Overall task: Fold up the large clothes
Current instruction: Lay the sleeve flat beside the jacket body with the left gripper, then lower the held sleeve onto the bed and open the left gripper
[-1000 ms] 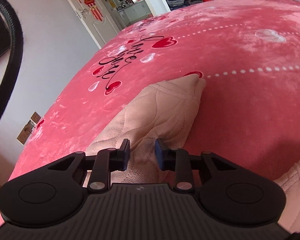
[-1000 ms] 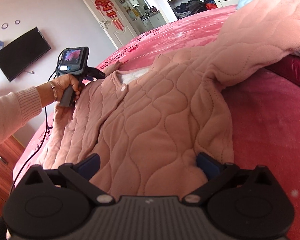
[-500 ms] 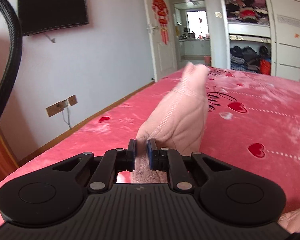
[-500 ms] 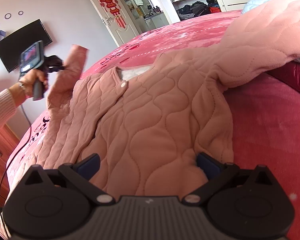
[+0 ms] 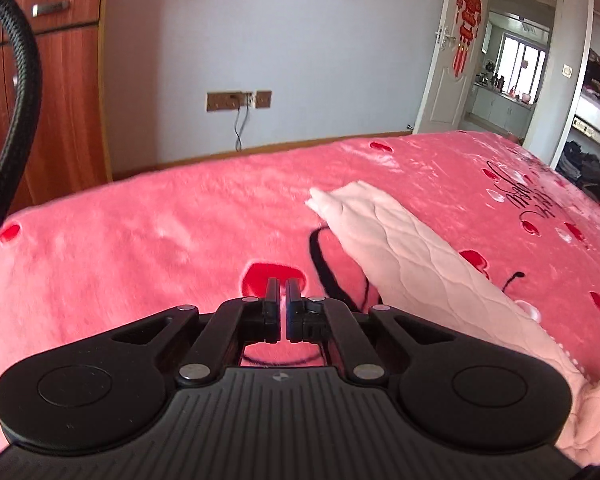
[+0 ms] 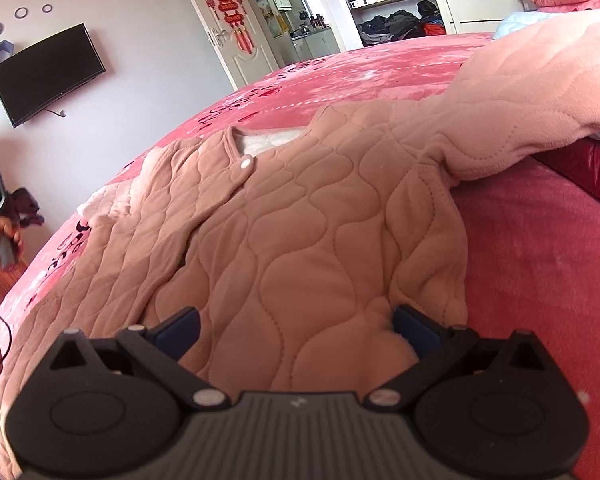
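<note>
A pink quilted jacket (image 6: 300, 216) lies spread face up on the red heart-print bedspread (image 6: 540, 264), its white snap button (image 6: 246, 164) near the collar. My right gripper (image 6: 296, 326) stands open and wide at the hem, with a hump of the fabric between its blue fingers (image 6: 176, 326). One sleeve (image 5: 400, 248) lies stretched out on the bedspread (image 5: 140, 240). My left gripper (image 5: 283, 300) is shut and empty just left of that sleeve, over a red heart. In the right wrist view it appears blurred at the far left, held by a hand (image 6: 0, 236). The other sleeve (image 6: 540, 92) drapes up to the right.
The bed's edge runs close in front of the left gripper, with a wooden cabinet (image 5: 60, 80), wall sockets (image 5: 240, 100) and a white door (image 5: 452, 60) beyond. A black cable (image 5: 24, 80) hangs at left. A wall television (image 6: 48, 72) and an open wardrobe (image 6: 400, 20) stand behind.
The left gripper shut on the sleeve, lifted and swung it left, and the sleeve now lies on the bed outside the jaws. The right gripper stayed put.
</note>
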Action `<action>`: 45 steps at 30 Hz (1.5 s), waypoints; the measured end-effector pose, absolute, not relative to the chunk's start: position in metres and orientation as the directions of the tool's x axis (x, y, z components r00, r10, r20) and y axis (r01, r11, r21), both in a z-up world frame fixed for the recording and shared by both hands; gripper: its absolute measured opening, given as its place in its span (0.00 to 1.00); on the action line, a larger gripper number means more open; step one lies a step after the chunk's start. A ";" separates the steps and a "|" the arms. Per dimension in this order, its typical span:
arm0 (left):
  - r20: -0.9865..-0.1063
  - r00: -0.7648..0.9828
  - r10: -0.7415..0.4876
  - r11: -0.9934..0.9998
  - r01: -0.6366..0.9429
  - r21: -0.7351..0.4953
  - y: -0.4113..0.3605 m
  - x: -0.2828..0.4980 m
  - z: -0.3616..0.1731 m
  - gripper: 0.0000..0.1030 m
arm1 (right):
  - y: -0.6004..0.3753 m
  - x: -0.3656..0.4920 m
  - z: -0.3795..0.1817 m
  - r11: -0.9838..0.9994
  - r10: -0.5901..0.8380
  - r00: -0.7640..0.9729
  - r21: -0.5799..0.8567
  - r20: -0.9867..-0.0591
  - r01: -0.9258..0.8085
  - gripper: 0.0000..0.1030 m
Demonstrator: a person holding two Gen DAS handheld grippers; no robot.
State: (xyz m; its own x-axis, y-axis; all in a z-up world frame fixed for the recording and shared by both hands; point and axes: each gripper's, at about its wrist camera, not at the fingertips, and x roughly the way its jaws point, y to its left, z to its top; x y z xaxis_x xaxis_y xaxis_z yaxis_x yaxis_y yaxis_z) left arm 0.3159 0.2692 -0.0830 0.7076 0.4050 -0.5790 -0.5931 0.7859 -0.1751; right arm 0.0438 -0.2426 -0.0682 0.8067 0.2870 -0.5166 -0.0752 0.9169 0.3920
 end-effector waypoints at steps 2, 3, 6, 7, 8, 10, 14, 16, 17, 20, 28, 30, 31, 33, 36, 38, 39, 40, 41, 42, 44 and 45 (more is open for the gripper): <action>-0.600 0.721 0.347 0.772 -0.582 -0.254 0.269 0.314 -0.092 0.03 | -0.240 0.044 -0.068 0.921 0.282 0.808 0.383 -0.518 -0.076 1.00; -0.599 0.731 0.327 0.774 -0.571 -0.274 0.269 0.317 -0.093 0.03 | -0.240 0.044 -0.069 0.922 0.281 0.808 0.380 -0.518 -0.076 1.00; -0.576 0.778 0.250 0.790 -0.508 -0.344 0.265 0.331 -0.092 0.18 | -0.240 0.044 -0.069 0.922 0.280 0.808 0.379 -0.519 -0.076 1.00; -0.577 0.789 0.210 0.787 -0.487 -0.379 0.265 0.338 -0.093 0.34 | -0.239 0.044 -0.069 0.923 0.279 0.808 0.377 -0.519 -0.076 1.00; -0.583 0.794 0.172 0.780 -0.471 -0.413 0.265 0.342 -0.093 0.45 | -0.238 0.044 -0.069 0.924 0.278 0.808 0.376 -0.520 -0.076 1.00; -0.590 0.794 0.144 0.762 -0.470 -0.447 0.261 0.350 -0.098 0.46 | -0.238 0.044 -0.070 0.925 0.277 0.808 0.372 -0.520 -0.078 1.00; -0.624 0.773 0.115 0.712 -0.502 -0.491 0.258 0.372 -0.107 0.46 | -0.238 0.045 -0.070 0.924 0.279 0.808 0.374 -0.519 -0.079 1.00; -0.627 0.769 0.124 0.691 -0.520 -0.501 0.258 0.367 -0.114 0.49 | -0.238 0.044 -0.070 0.926 0.277 0.808 0.369 -0.521 -0.079 1.00; -0.624 0.770 0.128 0.685 -0.524 -0.506 0.259 0.369 -0.115 0.50 | -0.237 0.044 -0.070 0.927 0.275 0.808 0.366 -0.521 -0.079 1.00; -0.611 0.782 0.122 0.675 -0.517 -0.527 0.256 0.387 -0.117 0.53 | -0.235 0.044 -0.071 0.931 0.269 0.809 0.357 -0.523 -0.079 1.00; -0.586 0.775 0.237 0.678 -0.564 -0.472 0.244 0.387 -0.111 0.15 | -0.229 0.044 -0.071 0.941 0.251 0.812 0.331 -0.527 -0.076 1.00; -0.563 0.775 0.287 0.699 -0.571 -0.430 0.238 0.378 -0.100 0.14 | -0.229 0.044 -0.072 0.941 0.249 0.812 0.329 -0.527 -0.075 1.00; -0.550 0.773 0.315 0.705 -0.579 -0.409 0.235 0.370 -0.095 0.13 | -0.229 0.044 -0.072 0.941 0.249 0.812 0.329 -0.528 -0.075 1.00; -0.535 0.764 0.360 0.698 -0.601 -0.390 0.237 0.353 -0.087 0.13 | -0.228 0.044 -0.072 0.941 0.249 0.812 0.329 -0.528 -0.075 1.00; -0.537 0.736 0.412 0.662 -0.647 -0.379 0.253 0.318 -0.081 0.12 | -0.228 0.044 -0.072 0.942 0.249 0.812 0.328 -0.528 -0.075 1.00; -0.550 0.725 0.415 0.652 -0.659 -0.375 0.262 0.297 -0.082 0.12 | -0.228 0.044 -0.071 0.943 0.247 0.811 0.325 -0.530 -0.074 1.00; -0.560 0.718 0.414 0.655 -0.662 -0.365 0.265 0.288 -0.085 0.13 | -0.227 0.044 -0.071 0.944 0.245 0.811 0.322 -0.532 -0.074 1.00; -0.570 0.708 0.416 0.656 -0.668 -0.351 0.267 0.281 -0.088 0.13 | -0.227 0.044 -0.071 0.945 0.243 0.810 0.320 -0.533 -0.073 1.00; -0.582 0.699 0.415 0.654 -0.674 -0.343 0.268 0.275 -0.092 0.13 | -0.226 0.044 -0.071 0.946 0.241 0.810 0.317 -0.535 -0.073 1.00; -0.594 0.691 0.412 0.652 -0.679 -0.338 0.268 0.271 -0.096 0.14 | -0.225 0.044 -0.071 0.947 0.239 0.810 0.314 -0.536 -0.072 1.00; -0.612 0.675 0.413 0.651 -0.688 -0.319 0.267 0.265 -0.102 0.15 | -0.224 0.044 -0.071 0.949 0.235 0.809 0.309 -0.538 -0.070 1.00; -0.613 0.673 0.413 0.656 -0.687 -0.312 0.264 0.262 -0.101 0.16 | -0.223 0.045 -0.071 0.950 0.233 0.809 0.306 -0.540 -0.070 1.00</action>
